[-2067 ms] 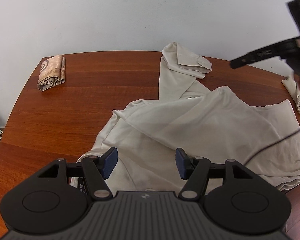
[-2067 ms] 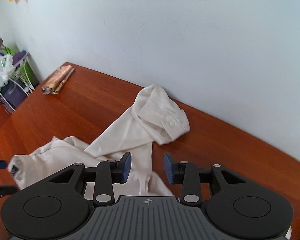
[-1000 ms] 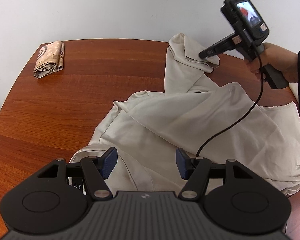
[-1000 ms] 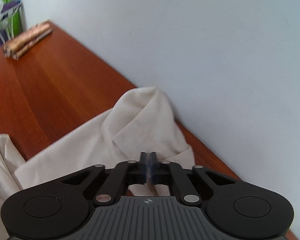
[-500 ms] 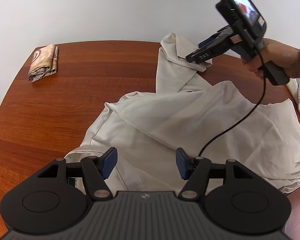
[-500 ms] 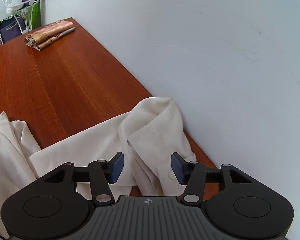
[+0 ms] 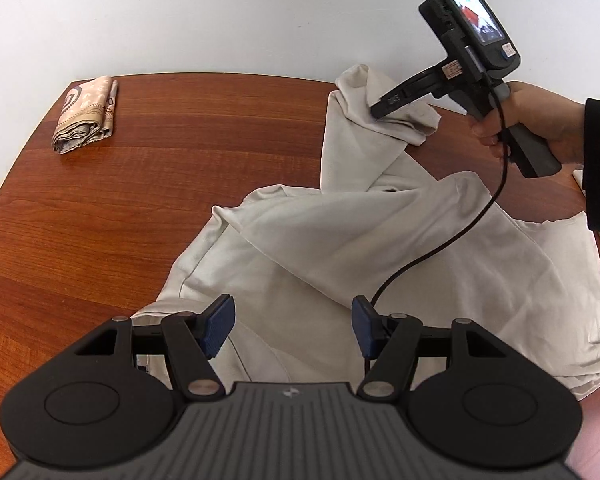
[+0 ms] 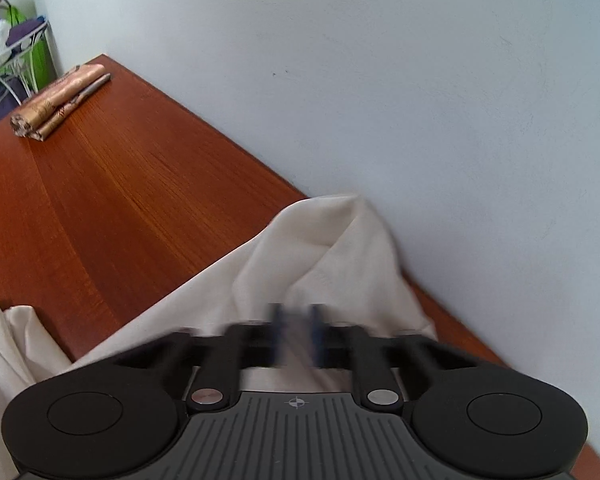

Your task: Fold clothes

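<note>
Cream fabric, a long-sleeved shirt, lies crumpled on the right half of the counter. Its body is spread low in the left wrist view. One sleeve runs from the body toward the far edge and ends in a bunched cuff close to the wall.

Key relation: the sleeve's long axis points away from the body, toward the wall. The right tongs sit at the cuff end of that axis, so the right hand is the nearer one by far. In the right wrist view the blue pads are motion-blurred and close together over the cuff cloth; whether they grip it cannot be told. The left wrist view shows the right tool's tip against the cuff.

The left tongs are spread wide and hold nothing. They hover over the near hem of the shirt, well apart from the cuff.

Judgement: the step in hand is taking the cuff so that the sleeve can be drawn back along its axis onto the body. The task is at an early stage, since the shirt is unfolded.

Surface: polished red-brown wood, likely letting the cloth slide. A folded patterned cloth rests at the far left corner. A wire rack with bags stands beyond the counter's left end.
</note>
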